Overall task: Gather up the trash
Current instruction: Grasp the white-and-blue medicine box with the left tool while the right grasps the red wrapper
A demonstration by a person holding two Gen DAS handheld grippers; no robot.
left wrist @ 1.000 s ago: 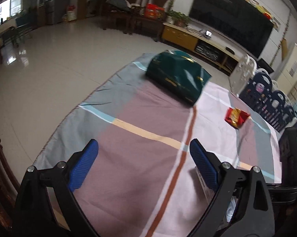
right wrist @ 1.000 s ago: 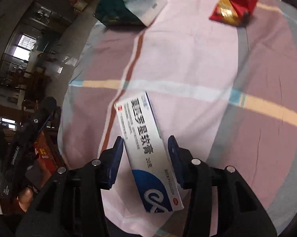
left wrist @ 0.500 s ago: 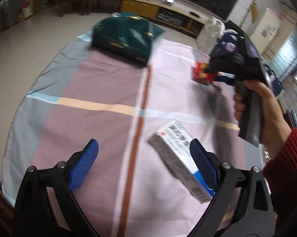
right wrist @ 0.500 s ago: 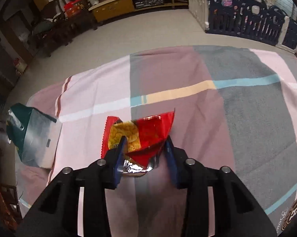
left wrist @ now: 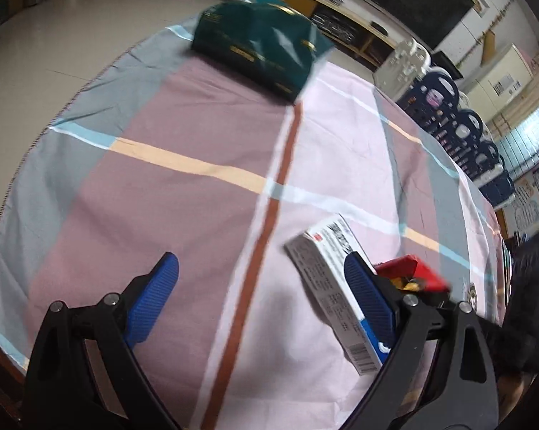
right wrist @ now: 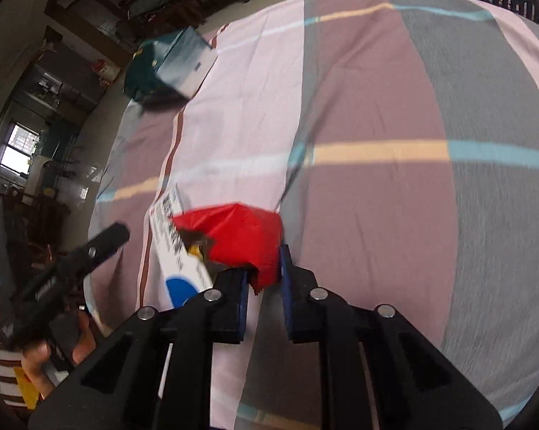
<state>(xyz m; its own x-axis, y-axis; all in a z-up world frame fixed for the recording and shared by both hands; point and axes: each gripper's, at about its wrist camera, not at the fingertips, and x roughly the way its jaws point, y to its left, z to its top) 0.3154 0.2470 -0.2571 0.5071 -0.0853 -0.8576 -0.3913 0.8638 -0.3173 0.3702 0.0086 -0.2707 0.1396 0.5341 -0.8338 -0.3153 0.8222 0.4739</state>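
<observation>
Over the cloth (right wrist: pixel 377 215), we are gripping a wrapper (right wrist: pixel 244 240).
Our right gripper (right wrist: pixel 264 283), jaws just closing, is pinching it beside the box (left wrist: pixel 335 294); our left gripper (left wrist: pixel 262 301) is hanging wide.

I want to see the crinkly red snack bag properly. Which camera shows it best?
The right wrist view. There the red snack bag sits big and near the middle, pinched in the right gripper, whose jaws have just been closing on it. The left wrist view shows only a red corner behind the left gripper's finger.
</observation>
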